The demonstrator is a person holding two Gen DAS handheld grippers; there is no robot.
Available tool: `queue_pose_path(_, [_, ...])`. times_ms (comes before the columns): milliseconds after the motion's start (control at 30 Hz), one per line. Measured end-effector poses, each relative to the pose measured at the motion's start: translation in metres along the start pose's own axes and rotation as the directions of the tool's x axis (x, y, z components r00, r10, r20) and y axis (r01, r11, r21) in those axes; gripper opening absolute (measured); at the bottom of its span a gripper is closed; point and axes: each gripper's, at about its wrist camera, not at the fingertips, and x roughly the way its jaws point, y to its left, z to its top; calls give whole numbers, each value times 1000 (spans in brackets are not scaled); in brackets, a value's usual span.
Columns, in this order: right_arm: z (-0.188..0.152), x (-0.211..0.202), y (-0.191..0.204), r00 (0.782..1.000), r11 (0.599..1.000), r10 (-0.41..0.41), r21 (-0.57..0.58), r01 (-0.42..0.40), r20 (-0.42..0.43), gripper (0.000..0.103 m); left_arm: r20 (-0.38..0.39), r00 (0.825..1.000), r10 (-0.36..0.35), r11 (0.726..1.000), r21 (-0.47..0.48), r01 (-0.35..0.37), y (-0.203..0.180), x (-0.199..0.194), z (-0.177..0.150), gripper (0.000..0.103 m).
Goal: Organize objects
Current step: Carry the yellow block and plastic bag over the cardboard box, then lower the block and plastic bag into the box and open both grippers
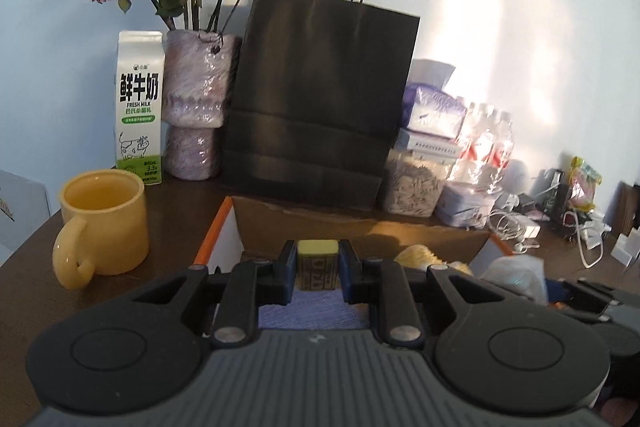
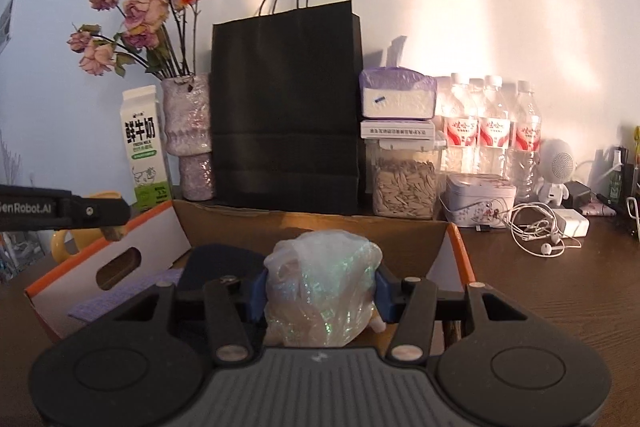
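Observation:
My left gripper (image 1: 317, 267) is shut on a small yellow-topped block (image 1: 317, 264) with printed sides, held above the open cardboard box (image 1: 360, 231). Inside that box lie a purple cloth (image 1: 316, 311) and something fluffy and yellow (image 1: 420, 255). In the right wrist view my right gripper (image 2: 320, 291) is shut on a shiny clear plastic bag (image 2: 320, 291), also over the box (image 2: 312, 227). The left gripper's arm (image 2: 60, 211) reaches in from the left, over the box's white flap (image 2: 108, 267). A dark blue item (image 2: 216, 263) lies in the box beside the purple cloth (image 2: 120, 297).
Behind the box stand a black paper bag (image 1: 320, 99), a vase of dried roses (image 1: 196, 107), a milk carton (image 1: 140, 107) and a yellow mug (image 1: 104, 223). To the right are a seed jar (image 2: 404, 183), water bottles (image 2: 492, 131), a tin (image 2: 480, 199), earphones (image 2: 536, 231) and a charger (image 2: 572, 223).

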Motion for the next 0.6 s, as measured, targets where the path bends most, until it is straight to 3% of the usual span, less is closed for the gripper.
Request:
queue_pose_path(133, [-2,1,-3,1000,1000,-12,4,12,-6,52,-21,1000,6,1000,9,-6,-1,4,-4,22])
queue_pose_path(167, [-3,1,-3,1000,1000,-14,5,14,-10,55,-27,1000,6,1000,11,-6,-2,5,-5,23])
queue_pose_path(200, [-3,2,-4,1000,1000,-19,5,19,-16,64,-30,1000,9,1000,11,-9,-2,4,-5,31])
queue_pose_path(233, [-5,2,-3,1000,1000,-19,5,19,-23,76,-28,1000,12,1000,12,-11,-2,4,-5,51])
queue_pose_path(267, [-5,2,-3,999,1000,-16,3,16,-28,82,-23,1000,19,1000,13,-18,-3,3,-6,65])
queue_pose_path(300, [-6,2,-2,999,1000,-15,-1,15,-29,94,-14,999,35,999,15,-34,-4,2,-6,92])
queue_pose_path(333, [-6,1,-1,999,1000,-18,-7,18,-29,103,2,998,55,998,17,-55,-5,-1,-6,103])
queue_pose_path(400, [-7,0,2,999,999,-27,-20,27,-26,103,30,997,73,997,31,-74,-7,-4,-5,103])
queue_pose_path(600, [-8,-1,2,999,1000,-24,-18,23,-27,103,6,998,64,997,34,-64,-9,-1,-6,103])
